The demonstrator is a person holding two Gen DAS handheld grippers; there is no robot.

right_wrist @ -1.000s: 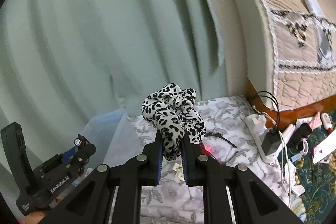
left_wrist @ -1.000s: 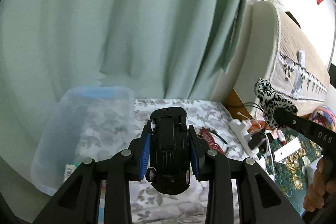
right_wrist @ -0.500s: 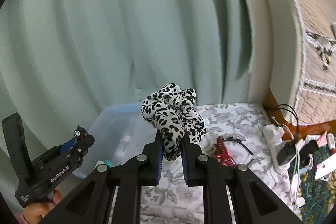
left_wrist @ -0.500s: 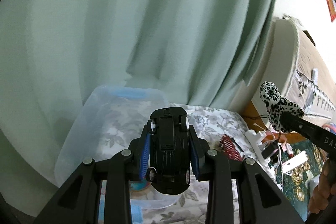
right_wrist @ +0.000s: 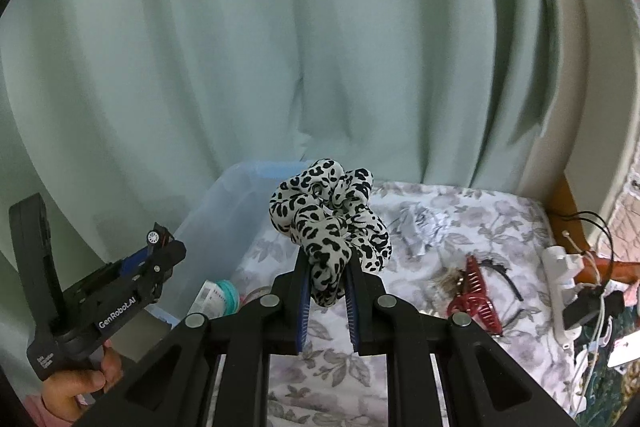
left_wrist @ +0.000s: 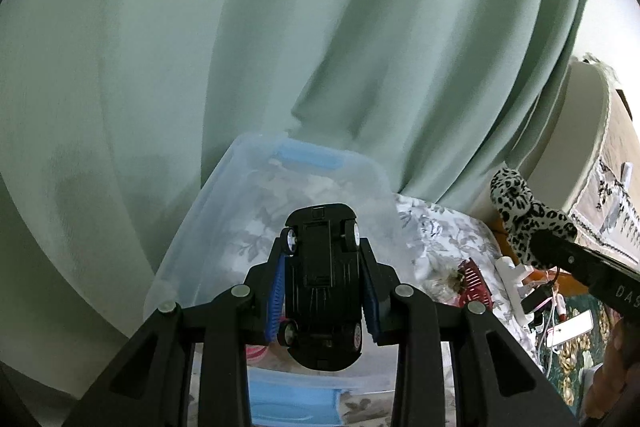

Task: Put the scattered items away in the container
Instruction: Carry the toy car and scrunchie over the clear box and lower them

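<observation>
L gripper [left_wrist: 323,277] is clamped on a black toy car [left_wrist: 322,283], underside facing the cam, nose pointing away; blue pads of the fingers [left_wrist: 275,291] press both flanks, wheels showing at all 4 corners. It hangs over the clear plastic container [left_wrist: 224,211], which sits at the L end of the floral-cloth surface [right_wrist: 460,227] w/ a blue latch on its far rim & another on the near rim. Inside the container, seen from the R cam: a small bottle w/ teal cap [right_wrist: 218,297] lying on the bottom; something pink beside it, can't tell what. Green curtain [left_wrist: 240,47] fills the whole backdrop behind.

Mid-scene, R gripper [right_wrist: 325,287] is closed on a leopard-print scrunchie [right_wrist: 328,215], fabric bunched up above the fingertips, held up in the air just R of the container & not over it. From the L cam the same scrunchie [left_wrist: 524,211] shows at the tip of the R gripper, off to the R side.

Further R on the surface: crumpled white paper scrap [right_wrist: 416,227], then a red claw hair clip [right_wrist: 476,291] w/ a black hair tie [right_wrist: 500,271] next to it, both well apart from the container. At the R edge a white power strip [right_wrist: 560,279] w/ black plug & cables; upholstered headboard [left_wrist: 592,131] beyond it.
</observation>
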